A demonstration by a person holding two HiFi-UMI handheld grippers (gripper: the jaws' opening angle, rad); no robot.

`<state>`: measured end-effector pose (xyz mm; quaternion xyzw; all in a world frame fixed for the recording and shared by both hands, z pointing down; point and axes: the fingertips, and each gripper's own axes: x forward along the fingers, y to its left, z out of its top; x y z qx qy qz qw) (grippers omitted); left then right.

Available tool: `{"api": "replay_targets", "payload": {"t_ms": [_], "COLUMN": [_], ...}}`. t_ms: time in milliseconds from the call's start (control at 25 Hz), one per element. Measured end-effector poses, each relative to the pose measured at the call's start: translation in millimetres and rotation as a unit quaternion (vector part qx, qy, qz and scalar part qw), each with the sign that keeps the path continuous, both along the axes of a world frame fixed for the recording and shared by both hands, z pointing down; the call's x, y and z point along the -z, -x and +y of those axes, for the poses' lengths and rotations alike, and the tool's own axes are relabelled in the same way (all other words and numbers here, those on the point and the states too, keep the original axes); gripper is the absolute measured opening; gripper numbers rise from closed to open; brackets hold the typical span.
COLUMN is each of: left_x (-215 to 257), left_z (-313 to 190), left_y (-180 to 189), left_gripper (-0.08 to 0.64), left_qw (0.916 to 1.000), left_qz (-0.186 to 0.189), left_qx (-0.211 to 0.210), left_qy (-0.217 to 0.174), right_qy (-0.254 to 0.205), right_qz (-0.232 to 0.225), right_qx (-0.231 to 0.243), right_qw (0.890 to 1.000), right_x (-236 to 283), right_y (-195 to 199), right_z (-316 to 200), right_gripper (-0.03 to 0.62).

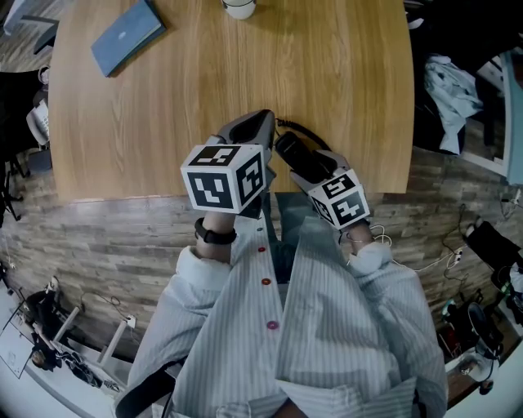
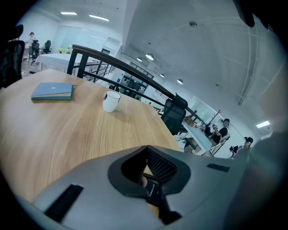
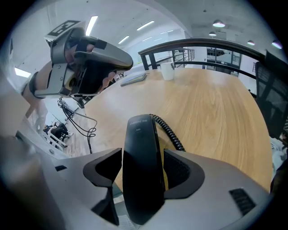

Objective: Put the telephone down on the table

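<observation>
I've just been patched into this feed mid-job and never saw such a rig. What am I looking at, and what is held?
No robot here: a person holds a two-jaw gripper in each hand. The head view looks down from the person's head; the other two views ride on the grippers. The right gripper has its jaws shut on the black telephone handset, coiled cord trailing, at the near edge of the wooden table. The left gripper has its jaws together, holding nothing visible. On the table lie a blue book and a white cup.
</observation>
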<state>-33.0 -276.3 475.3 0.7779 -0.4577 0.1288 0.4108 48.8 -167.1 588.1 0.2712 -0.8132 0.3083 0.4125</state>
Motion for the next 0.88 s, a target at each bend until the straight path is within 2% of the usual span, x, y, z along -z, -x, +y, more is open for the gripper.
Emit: {"api": "replay_targets", "payload": {"t_ms": [320, 520, 680, 880], "left_x": [24.9, 47.8, 62.9, 79.3], "left_z": [-6.9, -14.5, -21.0, -28.1], "left_y": [-4.7, -4.1, -9.6, -24.6], "left_gripper": [0.009, 0.009, 0.009, 0.009], "left_qw": [0.9995, 0.9985, 0.9974, 0.9957], "left_qz": [0.003, 0.004, 0.003, 0.004], "left_qx": [0.008, 0.019, 0.019, 0.010], "left_qy": [-0.029, -0.051, -0.070, -0.092], "right_qy": [-0.013, -0.038, -0.059, -0.089], "right_qz": [-0.045, -0.069, -0.108, -0.172], "right_qx": [-0.030, -0.055, -0.081, -0.101], "right_qw": [0.998, 0.995, 0.989, 0.976], "right_x": [32.6, 59.4, 87.4, 131.7], "right_y": [2.1, -3.4, -8.3, -8.9], "right_z": [-19.2, -39.9, -57.5, -78.1], "right_gripper": [0.293, 0.291, 0.291, 0.291]}}
